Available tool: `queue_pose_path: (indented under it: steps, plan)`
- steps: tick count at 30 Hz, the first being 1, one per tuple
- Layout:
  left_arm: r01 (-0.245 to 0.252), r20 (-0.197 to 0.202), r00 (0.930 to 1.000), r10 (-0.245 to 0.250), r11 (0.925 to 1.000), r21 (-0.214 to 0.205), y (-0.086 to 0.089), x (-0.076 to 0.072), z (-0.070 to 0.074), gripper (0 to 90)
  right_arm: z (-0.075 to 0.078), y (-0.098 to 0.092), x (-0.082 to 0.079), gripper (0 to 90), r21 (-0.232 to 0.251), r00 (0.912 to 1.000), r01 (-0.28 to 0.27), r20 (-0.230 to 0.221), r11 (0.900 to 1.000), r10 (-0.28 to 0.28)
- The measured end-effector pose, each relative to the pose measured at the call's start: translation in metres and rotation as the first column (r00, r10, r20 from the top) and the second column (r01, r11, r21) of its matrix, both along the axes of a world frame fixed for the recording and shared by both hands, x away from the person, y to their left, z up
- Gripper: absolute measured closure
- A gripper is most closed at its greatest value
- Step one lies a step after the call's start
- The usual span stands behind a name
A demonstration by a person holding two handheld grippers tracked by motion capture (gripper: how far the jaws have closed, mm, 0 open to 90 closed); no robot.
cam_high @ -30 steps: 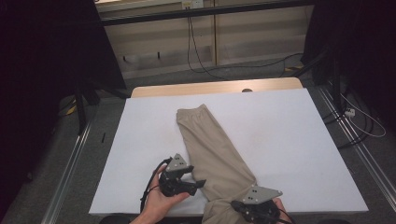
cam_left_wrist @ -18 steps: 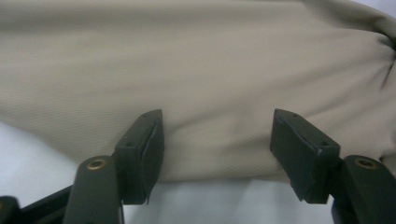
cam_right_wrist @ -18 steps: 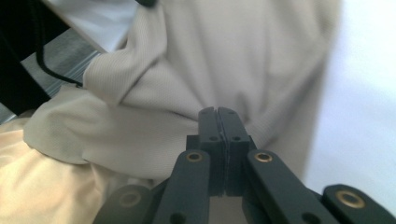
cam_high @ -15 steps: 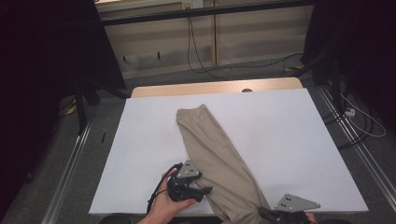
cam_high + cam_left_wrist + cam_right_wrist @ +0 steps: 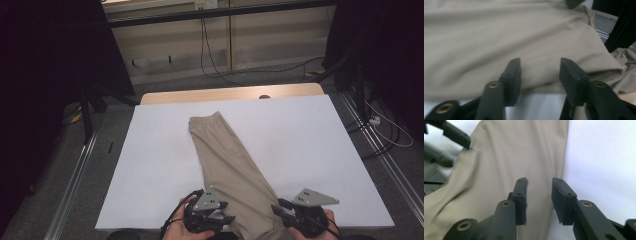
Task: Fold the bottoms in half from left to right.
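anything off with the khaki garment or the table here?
The khaki garment lies diagonally across the white table, not square to its edges, and its near end hangs over the front edge between the left gripper and right gripper. No damage visible.

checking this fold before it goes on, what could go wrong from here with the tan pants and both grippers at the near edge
1. The left gripper has been closing, but its jaws sit apart at the edge of the tan pants with no cloth pinched; it may close on nothing.
2. The right gripper has just been opening over the cloth, so that side may slacken.
3. The near end hangs off the white table and could slide down.
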State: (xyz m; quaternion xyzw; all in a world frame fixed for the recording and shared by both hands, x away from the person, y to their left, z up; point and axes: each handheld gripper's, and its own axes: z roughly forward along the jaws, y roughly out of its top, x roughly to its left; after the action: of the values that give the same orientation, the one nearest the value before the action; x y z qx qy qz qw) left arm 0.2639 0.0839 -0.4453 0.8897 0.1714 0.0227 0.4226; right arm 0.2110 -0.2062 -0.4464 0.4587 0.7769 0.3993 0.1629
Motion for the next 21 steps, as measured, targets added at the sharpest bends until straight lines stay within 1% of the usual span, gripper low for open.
queue_pose_path:
  steps: [1, 2, 3, 4, 5, 6, 7, 8, 9, 10, 11, 12, 13, 14, 15, 16, 17, 18, 19, 20, 21]
  plan:
    - [0.0, 0.0, 1.0, 0.0, 1.0, 0.0, 0.0, 0.0, 0.0, 48.6, 0.0, 0.0, 0.0, 65.5, 0.0, 1.0, 0.0, 0.0, 1.0, 0.0]
    - [0.016, 0.018, 0.9997, -0.016, 0.9998, -0.009, -0.005, -0.002, -0.001, 47.6, -0.001, 0.003, 0.017, 63.2, -0.027, 1.0, -0.004, 0.003, 0.9996, 0.004]
    - [0.016, 0.018, 0.9997, -0.016, 0.9998, -0.009, -0.005, -0.002, -0.001, 46.9, -0.001, 0.003, 0.017, 63.2, -0.027, 1.0, -0.004, 0.003, 0.9996, 0.004]
    - [0.025, 0.033, 0.9991, -0.026, 0.9995, 0.02, -0.008, -0.001, -0.002, 46.3, -0.004, 0.006, 0.034, 60.2, -0.059, 0.9997, -0.026, -0.003, 0.9979, 0.026]
    - [0.025, 0.033, 0.9991, -0.026, 0.9995, 0.02, -0.008, -0.001, -0.002, 46.3, -0.006, 0.006, 0.041, 57.5, -0.084, 0.9997, -0.025, 0.003, 0.9961, 0.025]
    - [0.014, 0.026, 0.9996, -0.014, 0.9998, 0.015, -0.009, 0.0, -0.004, 46.3, -0.008, 0.005, 0.047, 56.2, -0.095, 0.9997, -0.024, -0.005, 0.9952, 0.023]
    - [0.024, 0.023, 0.9994, -0.024, 0.9994, 0.025, -0.01, 0.0, -0.005, 46.3, -0.008, 0.005, 0.047, 56.2, -0.095, 0.9997, -0.024, -0.005, 0.9952, 0.023]
    - [0.028, 0.033, 0.999, -0.029, 0.9985, 0.047, -0.01, -0.001, -0.01, 47.6, -0.012, 0.001, 0.052, 54.1, -0.07, 0.9997, -0.007, -0.022, 0.9975, 0.005]
    - [0.039, 0.05, 0.9979, -0.041, 0.998, 0.05, -0.01, -0.001, -0.01, 47.6, -0.012, 0.001, 0.05, 52.1, -0.073, 0.9997, -0.014, -0.02, 0.9972, 0.012]
    - [0.051, 0.057, 0.9969, -0.055, 0.9969, 0.06, -0.011, -0.001, -0.009, 48.8, -0.012, 0.003, 0.048, 51.3, -0.083, 0.9997, -0.018, -0.015, 0.9964, 0.017]
    - [0.063, 0.062, 0.9958, -0.067, 0.9961, 0.062, -0.011, -0.001, -0.009, 54.8, -0.013, 0.004, 0.047, 51.3, -0.094, 0.9998, -0.021, -0.006, 0.9954, 0.02]
    - [0.072, 0.058, 0.9955, -0.075, 0.9958, 0.056, -0.011, -0.001, -0.01, 59.9, -0.012, 0.005, 0.046, 51.5, -0.094, 0.9997, -0.02, -0.014, 0.9954, 0.018]
    - [0.081, 0.057, 0.9948, -0.084, 0.995, 0.059, -0.01, -0.002, -0.009, 64.8, -0.011, 0.005, 0.046, 52.3, -0.095, 0.9993, -0.028, -0.028, 0.9951, 0.025]
    - [0.092, 0.05, 0.9941, -0.096, 0.9937, 0.063, -0.009, -0.003, -0.008, 74.6, -0.011, 0.005, 0.046, 54.0, -0.097, 0.9989, -0.033, -0.035, 0.9947, 0.03]
    - [0.092, 0.05, 0.9941, -0.096, 0.9937, 0.063, -0.009, -0.003, -0.008, 83.5, -0.011, 0.005, 0.046, 54.0, -0.097, 0.9989, -0.033, -0.035, 0.9947, 0.03]
    - [0.1, 0.04, 0.9938, -0.104, 0.9923, 0.073, -0.009, -0.005, -0.007, 86.6, -0.01, 0.005, 0.044, 62.5, -0.097, 0.9979, -0.053, -0.043, 0.9939, 0.049]
    - [0.1, 0.04, 0.9938, -0.104, 0.9923, 0.073, -0.009, -0.005, -0.007, 87.4, -0.01, 0.005, 0.044, 62.5, -0.097, 0.9979, -0.053, -0.043, 0.9939, 0.049]
    - [0.101, 0.037, 0.9938, -0.105, 0.9914, 0.083, -0.009, -0.006, -0.006, 87.9, -0.009, 0.007, 0.041, 72.3, -0.096, 0.9967, -0.068, -0.052, 0.993, 0.063]
    - [0.101, 0.037, 0.9938, -0.105, 0.9914, 0.083, -0.009, -0.006, -0.006, 88.2, -0.008, 0.008, 0.039, 75.4, -0.099, 0.9962, -0.073, -0.054, 0.9924, 0.068]
    - [0.102, 0.009, 0.9946, -0.103, 0.9909, 0.088, -0.007, -0.004, -0.005, 88.4, -0.008, 0.009, 0.038, 78.7, -0.096, 0.9962, -0.074, -0.053, 0.9926, 0.069]
    - [0.102, 0.009, 0.9946, -0.103, 0.9909, 0.088, -0.007, -0.004, -0.005, 88.5, -0.008, 0.009, 0.038, 78.7, -0.096, 0.9962, -0.074, -0.053, 0.9926, 0.069]
